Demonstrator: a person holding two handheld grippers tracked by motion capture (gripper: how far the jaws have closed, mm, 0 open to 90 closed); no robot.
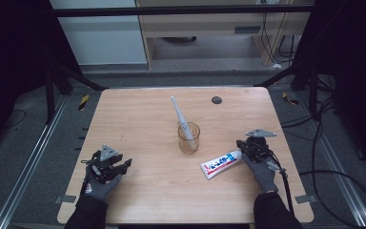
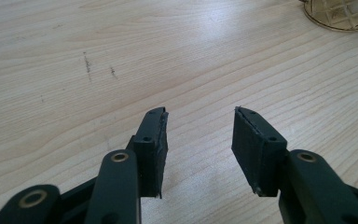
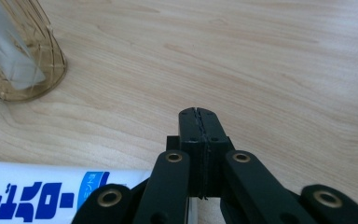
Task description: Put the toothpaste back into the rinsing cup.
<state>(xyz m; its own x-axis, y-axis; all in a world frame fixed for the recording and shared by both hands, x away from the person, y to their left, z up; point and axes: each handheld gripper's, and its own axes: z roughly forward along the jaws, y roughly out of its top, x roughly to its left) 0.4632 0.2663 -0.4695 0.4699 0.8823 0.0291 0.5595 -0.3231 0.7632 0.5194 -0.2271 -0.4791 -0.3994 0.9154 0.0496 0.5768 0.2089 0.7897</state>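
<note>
From the high view, a person's gloved hands rested on a wooden table (image 1: pixel 138 119), one gripper in each. The left gripper (image 1: pixel 124 165) sat near the front left edge with its jaws apart and nothing between them, well away from everything else, which suggested it was waiting. The right gripper (image 1: pixel 241 144) lay at the front right, its tips touching or just beside the far end of a white tube (image 1: pixel 220 163) printed in blue, lying flat and slanted toward the front; that position suggested the tube was the thing being worked on. At the table's middle stood an amber cup (image 1: pixel 189 138), upright, holding a white toothbrush (image 1: pixel 181 117) that leaned out toward the back left, its lower end resting in the cup. A small dark disc (image 1: pixel 216 99) lay farther back. In the left gripper view, both pads (image 2: pixel 154 142) hung spread over bare wood, gripping nothing, with the cup's (image 2: pixel 342 14) patterned base at the upper right corner. In the right gripper view, the jaws of the gripper (image 3: pixel 199 114) were pressed together, pad against pad, with nothing caught between them; the tube (image 3: pixel 51 191) lay just beside and partly under them at the lower left, loose on the table, and the cup (image 3: pixel 25 70) stood beyond with the pale toothbrush (image 3: pixel 7 42) inside.
</note>
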